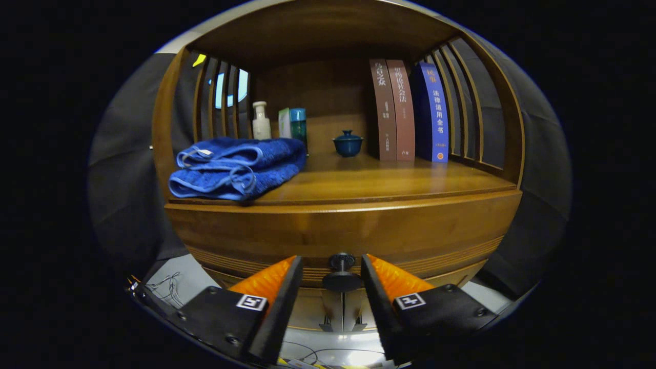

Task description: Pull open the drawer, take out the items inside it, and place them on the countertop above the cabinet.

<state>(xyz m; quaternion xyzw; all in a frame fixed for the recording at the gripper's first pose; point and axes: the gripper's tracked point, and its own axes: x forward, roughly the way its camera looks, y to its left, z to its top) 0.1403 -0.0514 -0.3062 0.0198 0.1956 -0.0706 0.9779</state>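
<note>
my gripper (331,274) is spread open, one finger either side of the small dark round knob (342,270) on the brown wooden drawer (343,233), not pressing it. the drawer is closed. beyond, on the wooden countertop (389,182): folded blue towel (237,167), blue lidded cup (348,143), three upright books (408,110)

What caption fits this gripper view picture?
Open gripper lines its jaws up on either side of the drawer knob, under the countertop holding folded blue towels.
</note>
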